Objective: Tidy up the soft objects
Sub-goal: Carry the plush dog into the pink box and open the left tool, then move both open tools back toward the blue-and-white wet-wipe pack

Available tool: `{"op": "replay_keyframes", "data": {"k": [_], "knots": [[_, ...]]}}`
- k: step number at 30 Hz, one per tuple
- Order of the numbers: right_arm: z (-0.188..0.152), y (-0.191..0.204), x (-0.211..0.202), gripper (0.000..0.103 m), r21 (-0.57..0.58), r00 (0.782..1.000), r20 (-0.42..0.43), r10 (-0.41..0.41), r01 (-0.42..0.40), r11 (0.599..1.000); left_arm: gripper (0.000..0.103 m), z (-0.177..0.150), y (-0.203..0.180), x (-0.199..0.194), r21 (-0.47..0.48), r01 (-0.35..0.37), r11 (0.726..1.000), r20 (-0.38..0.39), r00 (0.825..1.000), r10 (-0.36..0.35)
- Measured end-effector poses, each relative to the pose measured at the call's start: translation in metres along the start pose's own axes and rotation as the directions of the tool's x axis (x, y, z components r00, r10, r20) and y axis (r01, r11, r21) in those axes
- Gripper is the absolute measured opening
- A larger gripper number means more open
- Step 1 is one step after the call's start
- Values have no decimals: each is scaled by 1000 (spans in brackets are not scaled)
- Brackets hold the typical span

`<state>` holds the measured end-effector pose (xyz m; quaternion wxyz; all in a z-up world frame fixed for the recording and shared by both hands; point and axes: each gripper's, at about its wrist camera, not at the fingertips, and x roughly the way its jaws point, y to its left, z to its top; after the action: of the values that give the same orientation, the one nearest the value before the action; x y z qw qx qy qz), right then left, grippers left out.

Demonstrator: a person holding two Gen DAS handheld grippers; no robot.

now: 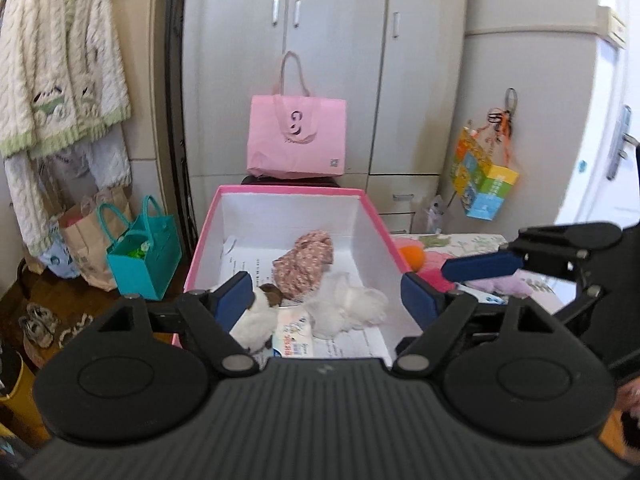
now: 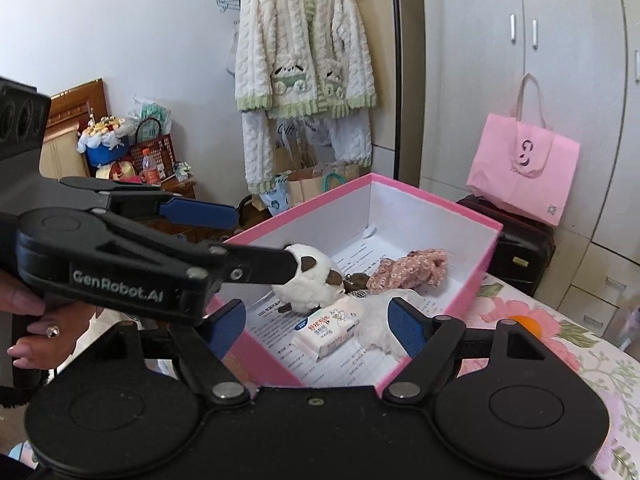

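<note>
Item 1: pink box, white inside, centre of both frames, resting on the floral bedspread. Contents, all loose on printed paper sheets:
- white plush toy with brown patches, at the near-left of the box;
- floral pink cloth, bunched, toward the far wall;
- white fluffy piece, near-right, just beside the cloth;
- tissue packet, near the front, touching the plush toy.

Item 2: your left tongs, blue pads spread wide, nothing between them; they hover over the box's near edge. In the right wrist view they cross the left of the frame, and one finger overlaps the plush toy, so contact cannot be told.

Item 3: your right tongs, pads apart and empty, framing the tissue packet and fluffy piece from above the box's front wall.

Surroundings: pink paper bag behind the box, on a dark suitcase; teal tote and brown paper bag on the floor, lower left; cream cardigan hanging above them; grey wardrobe at the back; orange ball on the bedspread, right of the box; colourful carton hanging at right.
</note>
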<state>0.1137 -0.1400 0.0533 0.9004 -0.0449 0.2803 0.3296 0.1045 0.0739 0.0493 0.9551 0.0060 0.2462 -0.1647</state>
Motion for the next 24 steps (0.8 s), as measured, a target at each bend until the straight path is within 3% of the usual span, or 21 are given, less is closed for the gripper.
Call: {"op": "replay_keyframes", "data": {"k": [13, 24], "knots": [[-34, 0, -86, 83, 17, 998, 40, -39, 38, 999, 89, -13, -56, -50, 154, 43, 987, 27, 999, -48], [-90, -27, -144, 84, 95, 982, 30, -186, 182, 979, 91, -43, -109, -52, 251, 177, 952, -45, 984, -171]]}}
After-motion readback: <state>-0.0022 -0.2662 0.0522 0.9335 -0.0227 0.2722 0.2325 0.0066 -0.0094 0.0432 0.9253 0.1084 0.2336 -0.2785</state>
